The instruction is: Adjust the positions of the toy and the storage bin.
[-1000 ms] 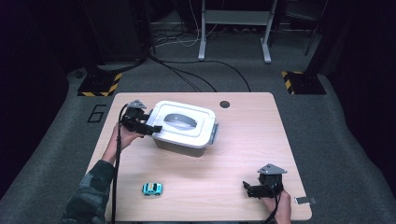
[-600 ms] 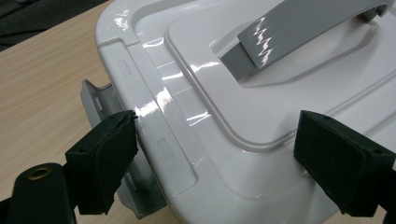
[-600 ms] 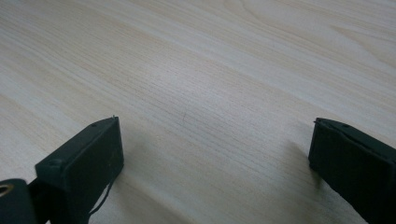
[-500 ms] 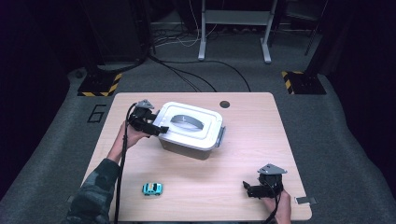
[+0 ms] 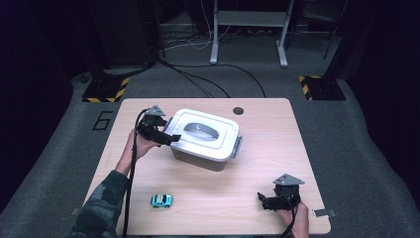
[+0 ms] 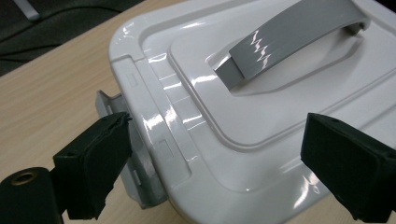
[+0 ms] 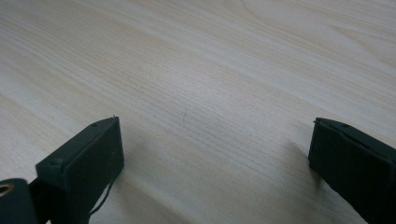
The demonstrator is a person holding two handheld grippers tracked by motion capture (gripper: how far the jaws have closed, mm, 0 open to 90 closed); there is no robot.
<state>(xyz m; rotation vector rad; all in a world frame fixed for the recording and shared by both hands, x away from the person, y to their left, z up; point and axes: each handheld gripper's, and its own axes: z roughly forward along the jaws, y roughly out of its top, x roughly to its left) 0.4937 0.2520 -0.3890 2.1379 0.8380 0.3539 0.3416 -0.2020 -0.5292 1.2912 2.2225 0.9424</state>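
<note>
— Box first: where does the white plastic storage box with the grey carry handle (image 5: 204, 140) sit?

— On the light wooden table (image 5: 277, 148), toward its far left part, lid on, the grey handle (image 6: 292, 35) lying flat in the recess of the lid. A grey side latch (image 5: 236, 147) shows on its right end in the high view, and another latch (image 6: 135, 158) hangs at the near end in the left gripper view.

— And the left gripper (image 5: 166, 137)?

— Held at the box's left end, jaws spread wide. In the left gripper view one black pad (image 6: 93, 168) sits just beside the latch at the lid's edge, the other pad (image 6: 348, 163) stands over the lid's top. Whether either pad touches the plastic, I cannot tell. It clamps nothing.

— The right gripper (image 5: 265, 201)?

— Near the front right corner of the table, well apart from the box, low over the wood. Its jaws stand far apart with bare tabletop between them, nothing gripped.

— Anything else on the table?

— A small turquoise toy car (image 5: 162, 200) near the front edge, left of centre, between the two forearms and clear of both tools. A round dark hole (image 5: 238, 110) marks the tabletop's far edge, just beyond the box
</note>
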